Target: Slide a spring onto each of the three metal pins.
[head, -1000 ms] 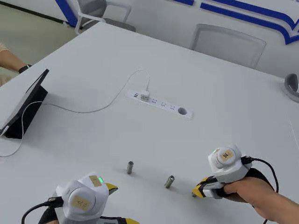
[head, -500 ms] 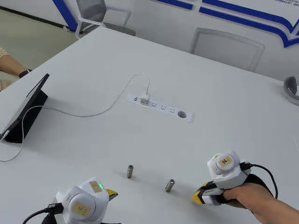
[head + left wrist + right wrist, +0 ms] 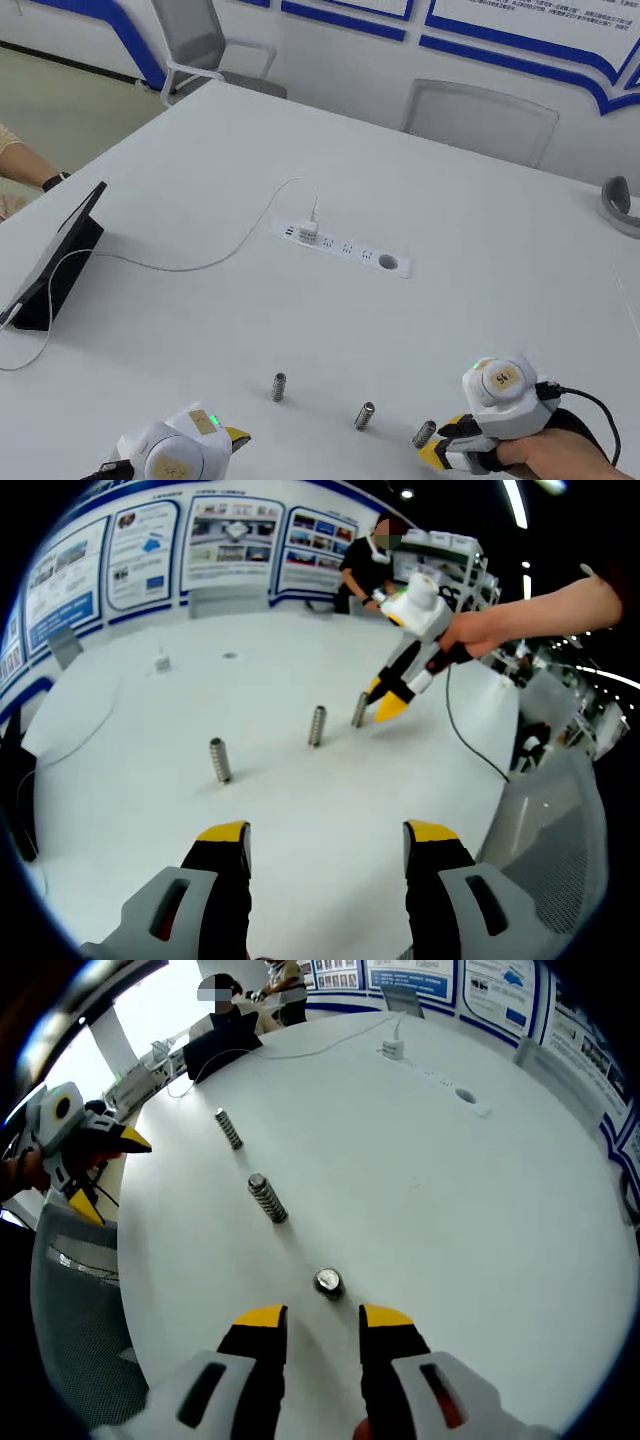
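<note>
Three short metal pins stand in a row on the white table, each with a coiled spring around it: the left pin (image 3: pixel 279 386), the middle pin (image 3: pixel 365 416) and the right pin (image 3: pixel 424 434). My right gripper (image 3: pixel 435 455) is just behind the right pin (image 3: pixel 327 1282). Its yellow-tipped jaws (image 3: pixel 323 1318) are open, a little short of the pin's round head, with nothing between them. My left gripper (image 3: pixel 236 436) hovers low at the near left, open and empty (image 3: pixel 328 835), facing the row of pins (image 3: pixel 317 725) from some distance.
A white power strip (image 3: pixel 340 245) with a plugged-in charger and cable lies mid-table. A dark tablet on a stand (image 3: pixel 55 250) is at the left. Grey chairs (image 3: pixel 480 115) stand beyond the far edge, and a headset (image 3: pixel 620 205) rests at the right edge.
My right gripper has drawn back off the right pin, which now stands uncovered with its spring on. The head camera has tilted, so both grippers sit lower in view.
</note>
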